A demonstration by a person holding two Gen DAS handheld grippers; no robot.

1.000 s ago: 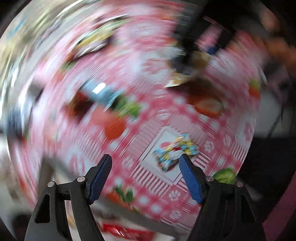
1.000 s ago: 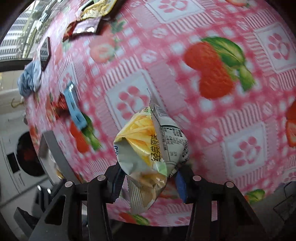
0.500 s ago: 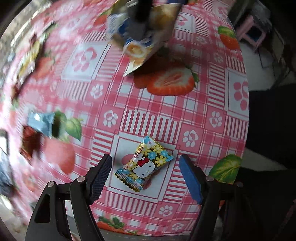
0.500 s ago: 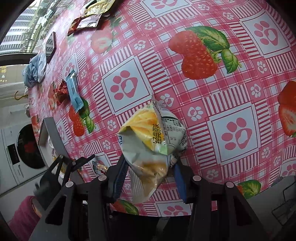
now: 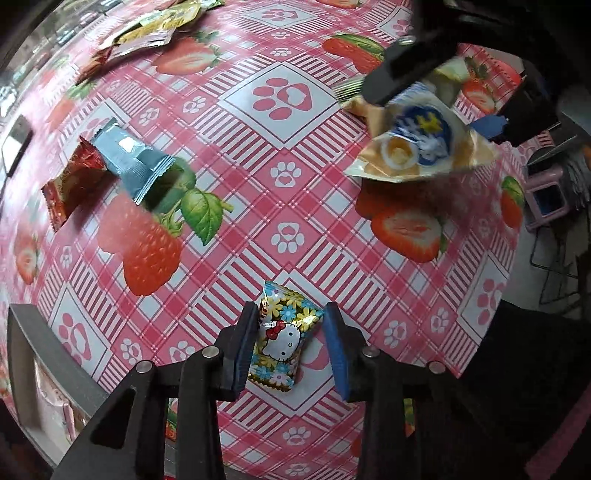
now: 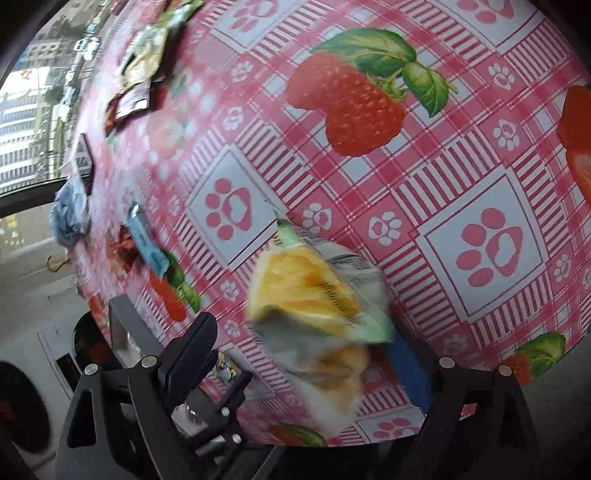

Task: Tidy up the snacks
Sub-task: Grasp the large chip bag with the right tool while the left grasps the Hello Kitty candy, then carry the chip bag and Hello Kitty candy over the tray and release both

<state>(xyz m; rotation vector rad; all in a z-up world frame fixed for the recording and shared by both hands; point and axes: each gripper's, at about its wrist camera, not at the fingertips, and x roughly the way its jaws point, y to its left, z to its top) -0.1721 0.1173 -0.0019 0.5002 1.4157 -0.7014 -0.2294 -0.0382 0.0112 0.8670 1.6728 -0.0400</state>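
Note:
A small Hello Kitty candy packet [image 5: 282, 338] lies on the pink strawberry tablecloth [image 5: 288, 173]. My left gripper [image 5: 290, 345] straddles it, jaws narrowed, the left pad touching the wrapper and the right pad a little apart. A yellow chip bag [image 6: 317, 314] hangs blurred between the spread jaws of my right gripper [image 6: 299, 350], above the table. The bag also shows in the left wrist view [image 5: 417, 144], with the right gripper [image 5: 443, 74] over it. A blue packet [image 5: 135, 160] and a red packet [image 5: 70, 181] lie at left.
Several more snack packets [image 5: 147, 33] lie at the far edge. A grey open box [image 5: 44, 365] stands at the near left table edge. A dark phone [image 5: 16, 144] lies at far left. A pink stool [image 5: 546, 199] stands on the floor at right.
My left gripper has lowered onto the Hello Kitty packet and its jaws have closed in around it. My right gripper's jaws have spread apart and the chip bag is blurred, slipping.

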